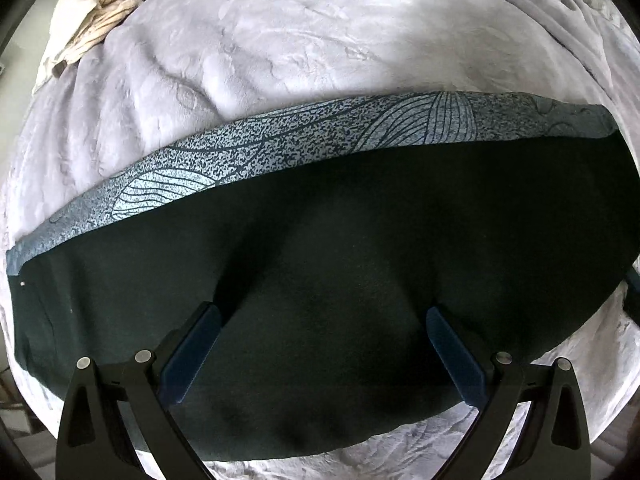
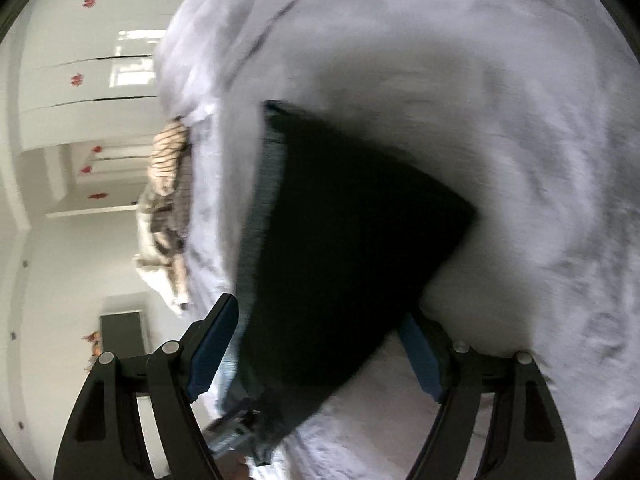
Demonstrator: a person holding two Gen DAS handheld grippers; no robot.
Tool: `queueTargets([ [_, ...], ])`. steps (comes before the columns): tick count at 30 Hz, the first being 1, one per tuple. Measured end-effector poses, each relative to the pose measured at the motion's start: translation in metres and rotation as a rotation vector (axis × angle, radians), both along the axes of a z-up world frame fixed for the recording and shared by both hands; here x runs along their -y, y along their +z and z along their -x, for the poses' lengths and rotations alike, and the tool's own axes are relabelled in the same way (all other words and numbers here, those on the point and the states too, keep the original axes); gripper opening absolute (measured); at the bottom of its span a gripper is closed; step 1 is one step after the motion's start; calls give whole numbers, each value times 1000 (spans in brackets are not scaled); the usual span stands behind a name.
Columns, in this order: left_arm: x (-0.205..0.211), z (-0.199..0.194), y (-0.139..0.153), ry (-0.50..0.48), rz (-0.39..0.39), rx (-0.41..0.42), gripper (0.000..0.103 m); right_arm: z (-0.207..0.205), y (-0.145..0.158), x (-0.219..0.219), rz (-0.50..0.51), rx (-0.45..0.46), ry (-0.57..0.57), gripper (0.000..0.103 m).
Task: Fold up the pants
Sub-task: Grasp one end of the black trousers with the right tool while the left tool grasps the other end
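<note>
Through the left wrist camera you see, at the far left top, a bundle of cream and brown striped cloth (image 1: 108, 12) lying on the pale lilac plush blanket (image 1: 280, 60) that covers the whole surface; the dark green folded pants (image 1: 340, 280) lie flat on that blanket and fill the lower middle of the view, with a band of speckled blue-grey leaf-patterned fabric (image 1: 280, 152) running along their far edge from lower left to upper right; your left gripper (image 1: 322, 316) points steeply down at the plain dark cloth, its two blue-padded fingers (image 1: 196, 352) standing wide apart with the fabric lying between and under them; neither pad pinches a fold, so the claw is apart and holds nothing.

Through the right wrist camera, which is blurred and rolled on its side, you see white cabinet doors with small red stickers (image 2: 80, 80) at the left, then the striped cloth (image 2: 168, 168) at the blanket's (image 2: 480, 100) edge, then the pants (image 2: 344, 248) as a dark wedge with the patterned band along its left side; your right gripper (image 2: 318, 326) straddles the near end of the wedge; its jaws stand wide, the left pad clear of the cloth; whether the right pad touches the pants' edge you cannot tell through the blur.
</note>
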State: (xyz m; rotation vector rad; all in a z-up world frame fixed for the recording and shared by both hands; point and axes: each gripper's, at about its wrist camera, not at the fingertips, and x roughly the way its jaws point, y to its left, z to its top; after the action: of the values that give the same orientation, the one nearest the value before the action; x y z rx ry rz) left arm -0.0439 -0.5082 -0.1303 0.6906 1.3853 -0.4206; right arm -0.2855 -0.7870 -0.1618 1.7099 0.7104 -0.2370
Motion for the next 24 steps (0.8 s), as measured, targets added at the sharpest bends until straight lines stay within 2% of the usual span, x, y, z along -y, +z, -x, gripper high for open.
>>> queueTargets([
  [2, 0, 0, 0, -1, -2, -3, 103, -7, 0, 0, 21, -4, 17, 83],
  [5, 3, 1, 0, -3, -10, -5, 103, -11, -14, -4, -13, -20, 14, 82],
  [7, 4, -2, 2, -5, -23, -9, 103, -11, -18, -3, -35, -31, -6, 70],
  [9, 9, -6, 15, 5, -36, 43, 99, -11, -18, -1, -53, -15, -24, 14],
  [12, 27, -18, 37, 0, 21, 130, 99, -14, 5, 1, 10, 50, 4, 14],
  [14, 41, -29, 38, 2, 40, 152, 99, -20, 21, 1, 52, 76, 37, 14],
  [17, 66, -50, 12, 33, 11, 133, 99, -28, 39, 0, 98, 106, 65, 14],
  [20, 75, -52, -20, 23, -47, 97, 100, -37, 53, -3, 139, 130, 97, 14],
  [22, 75, -52, -24, 11, -50, 112, 100, -45, 62, -8, 167, 131, 140, 14],
  [24, 70, -54, -16, 3, -24, 95, 100, -50, 74, -10, 199, 140, 162, 14],
])
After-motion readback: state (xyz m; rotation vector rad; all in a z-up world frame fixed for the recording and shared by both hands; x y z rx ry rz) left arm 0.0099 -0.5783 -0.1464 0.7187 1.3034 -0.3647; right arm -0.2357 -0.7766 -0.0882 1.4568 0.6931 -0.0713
